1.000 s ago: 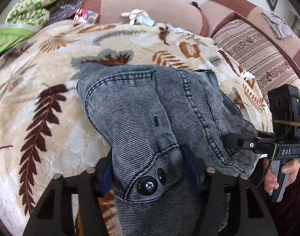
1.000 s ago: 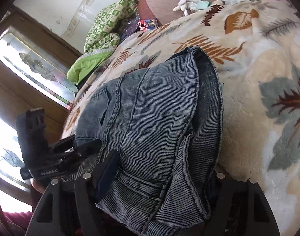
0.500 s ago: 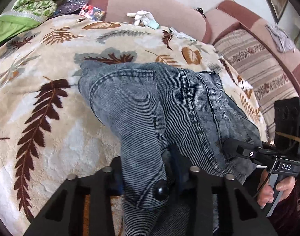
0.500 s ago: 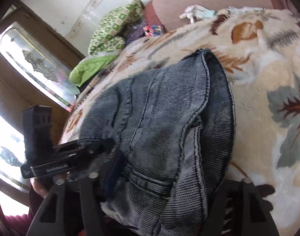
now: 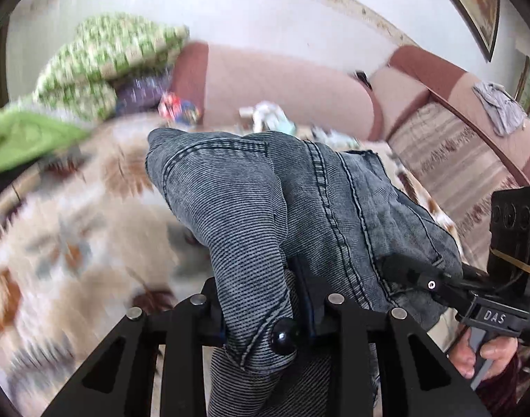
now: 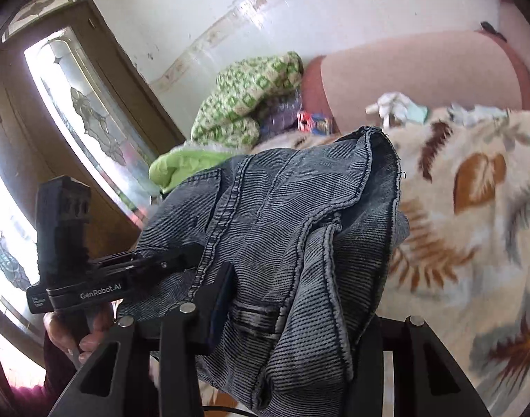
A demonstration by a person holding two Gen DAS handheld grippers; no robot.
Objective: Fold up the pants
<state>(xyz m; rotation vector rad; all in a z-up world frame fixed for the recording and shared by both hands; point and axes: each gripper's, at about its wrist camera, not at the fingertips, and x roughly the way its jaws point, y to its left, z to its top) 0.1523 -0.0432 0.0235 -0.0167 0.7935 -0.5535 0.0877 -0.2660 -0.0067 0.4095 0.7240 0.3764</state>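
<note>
Left wrist view shows the left gripper (image 5: 265,316) clamped on the pants (image 5: 299,201) waistband and the right gripper (image 6: 292,316) pinching the other corner, both having just closed, denim raised above the blanket (image 6: 473,208); next, carry it over evenly.

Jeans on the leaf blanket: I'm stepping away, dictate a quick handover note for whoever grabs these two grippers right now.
Left gripper: jaws have just been closing, now clamped on the waistband by the button.
Right gripper: also just closing, gripping bunched denim at the near edge.
Jeans: already doubled over, near end lifted, far end near the blanket.
Left to do: carry the near end over, lay flat, release.
</note>
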